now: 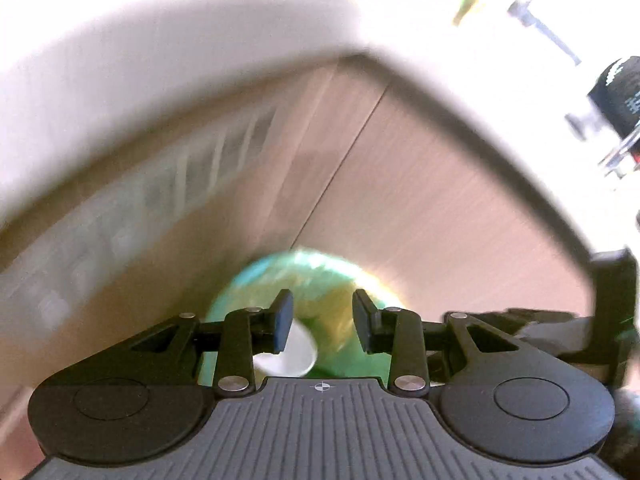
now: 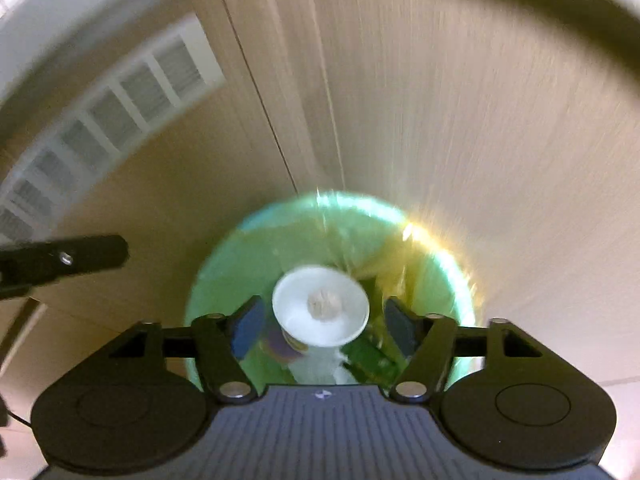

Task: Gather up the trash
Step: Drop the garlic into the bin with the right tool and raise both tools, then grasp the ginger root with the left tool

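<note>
A green bin stands on the wooden floor below both grippers. In it lies a white paper cup with a crumpled wad inside, among green and yellow wrappers. My right gripper is open, its fingers on either side of the cup and above it, not touching. My left gripper is open and empty above the bin, with the white cup below its left finger. Both views are blurred by motion.
A white table edge arches over the floor in both views. A white floor vent lies at the left. The left gripper's arm shows in the right wrist view. A black object stands at the far right.
</note>
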A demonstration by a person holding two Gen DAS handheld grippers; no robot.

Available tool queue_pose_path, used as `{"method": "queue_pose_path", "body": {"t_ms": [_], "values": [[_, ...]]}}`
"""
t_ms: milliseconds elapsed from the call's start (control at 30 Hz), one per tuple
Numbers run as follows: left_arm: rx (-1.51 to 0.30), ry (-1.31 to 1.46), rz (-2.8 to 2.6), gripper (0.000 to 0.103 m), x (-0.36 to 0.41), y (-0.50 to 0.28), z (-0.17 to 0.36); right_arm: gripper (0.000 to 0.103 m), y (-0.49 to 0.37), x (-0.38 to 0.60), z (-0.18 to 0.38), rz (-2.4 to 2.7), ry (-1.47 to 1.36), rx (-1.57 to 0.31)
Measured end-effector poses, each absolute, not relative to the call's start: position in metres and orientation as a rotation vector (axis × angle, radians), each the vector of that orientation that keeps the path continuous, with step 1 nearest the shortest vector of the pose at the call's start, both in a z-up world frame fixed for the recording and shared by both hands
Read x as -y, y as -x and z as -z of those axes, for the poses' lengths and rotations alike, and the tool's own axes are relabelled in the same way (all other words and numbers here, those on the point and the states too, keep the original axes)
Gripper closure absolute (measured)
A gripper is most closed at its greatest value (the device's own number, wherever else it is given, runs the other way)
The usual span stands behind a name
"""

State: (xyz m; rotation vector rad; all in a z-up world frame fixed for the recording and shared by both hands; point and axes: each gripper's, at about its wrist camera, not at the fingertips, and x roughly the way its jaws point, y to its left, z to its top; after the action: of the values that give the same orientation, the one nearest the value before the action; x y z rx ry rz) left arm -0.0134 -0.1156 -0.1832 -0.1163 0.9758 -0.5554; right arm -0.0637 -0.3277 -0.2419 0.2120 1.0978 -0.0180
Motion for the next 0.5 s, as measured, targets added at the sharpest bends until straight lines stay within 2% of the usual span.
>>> {"method": "queue_pose_path", "body": {"t_ms": [233, 500], "values": [[-0.809, 0.118, 0.486, 0.066, 0.076, 0.006, 0.062, 0.029, 0.044, 0.306, 0.156, -0.087, -0.168, -1.034], [-0.776, 0.136, 0.263, 0.066, 0.006, -0.016, 0.021, 0.028, -0.004, 0.25, 0.05, -0.253, -0.047, -0.824]]}}
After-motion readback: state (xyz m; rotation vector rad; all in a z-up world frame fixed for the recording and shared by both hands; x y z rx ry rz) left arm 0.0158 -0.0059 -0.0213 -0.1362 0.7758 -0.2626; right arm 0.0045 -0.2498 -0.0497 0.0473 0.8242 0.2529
